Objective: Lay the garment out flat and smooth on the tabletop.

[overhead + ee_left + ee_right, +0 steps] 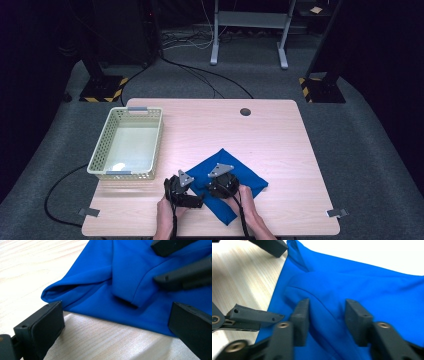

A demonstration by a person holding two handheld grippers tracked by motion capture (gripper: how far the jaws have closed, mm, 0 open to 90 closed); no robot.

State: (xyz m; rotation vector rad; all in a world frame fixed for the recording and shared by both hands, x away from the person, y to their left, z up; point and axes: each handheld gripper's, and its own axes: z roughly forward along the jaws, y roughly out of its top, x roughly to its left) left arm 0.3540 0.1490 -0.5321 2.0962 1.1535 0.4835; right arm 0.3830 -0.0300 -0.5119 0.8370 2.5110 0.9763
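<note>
A blue cloth lies crumpled on the wooden table near its front edge. My left gripper sits at the cloth's left border. In the left gripper view its jaws stand wide apart, low over the table, with the cloth's folded edge just beyond them. My right gripper rests on top of the cloth. In the right gripper view its jaws are set down on the blue fabric with a raised fold between them and a gap still showing. The two grippers' jaws are close together.
A cream plastic basket stands on the table's left half, with nothing in it. A round cable hole is near the far edge. Bare wood lies to the right of the cloth. Stands and cables are on the floor behind.
</note>
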